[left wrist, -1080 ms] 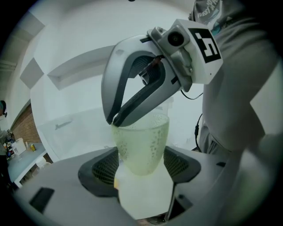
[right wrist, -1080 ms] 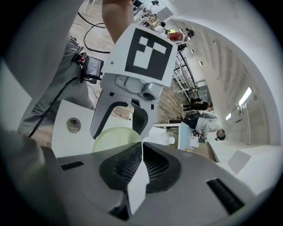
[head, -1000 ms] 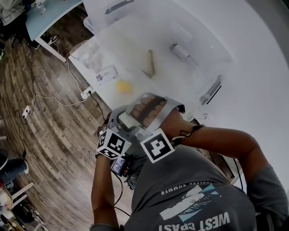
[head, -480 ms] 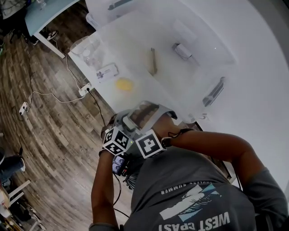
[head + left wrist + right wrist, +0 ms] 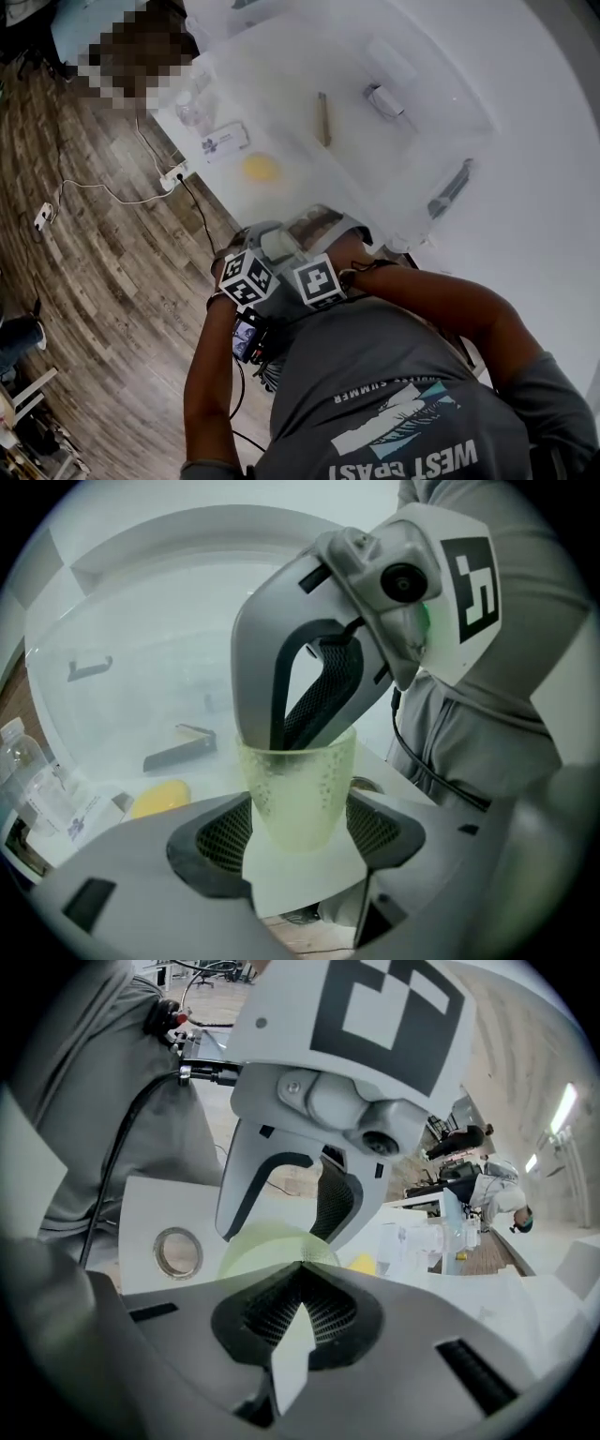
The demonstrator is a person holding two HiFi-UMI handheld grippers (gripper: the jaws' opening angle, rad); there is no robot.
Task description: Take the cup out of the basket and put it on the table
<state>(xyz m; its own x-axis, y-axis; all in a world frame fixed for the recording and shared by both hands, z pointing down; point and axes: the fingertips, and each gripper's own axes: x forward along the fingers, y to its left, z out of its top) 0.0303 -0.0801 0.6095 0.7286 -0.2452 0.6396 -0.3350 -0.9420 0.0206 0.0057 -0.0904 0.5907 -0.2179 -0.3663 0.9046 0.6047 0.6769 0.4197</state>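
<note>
The left gripper (image 5: 298, 834) has its jaws clamped on the lower body of the translucent pale-green plastic cup (image 5: 298, 785), with a mesh pad against each side. The right gripper (image 5: 292, 738) reaches in from above, its jaws pinched together on the cup's rim, one of them dipping inside. Below the cup lies a corner of the white table (image 5: 309, 888); whether the base touches it I cannot tell.

Against a second ago, the head view shows both grippers lower and nearer the person's grey shirt (image 5: 394, 375), drawn clear of the clear plastic basket (image 5: 398, 202), where a yellow rounded object (image 5: 261, 169) lies. So the cup is out of the basket, and the step in hand looks like the set-down. The spot is close to the table's edge, so the release wants care.
</note>
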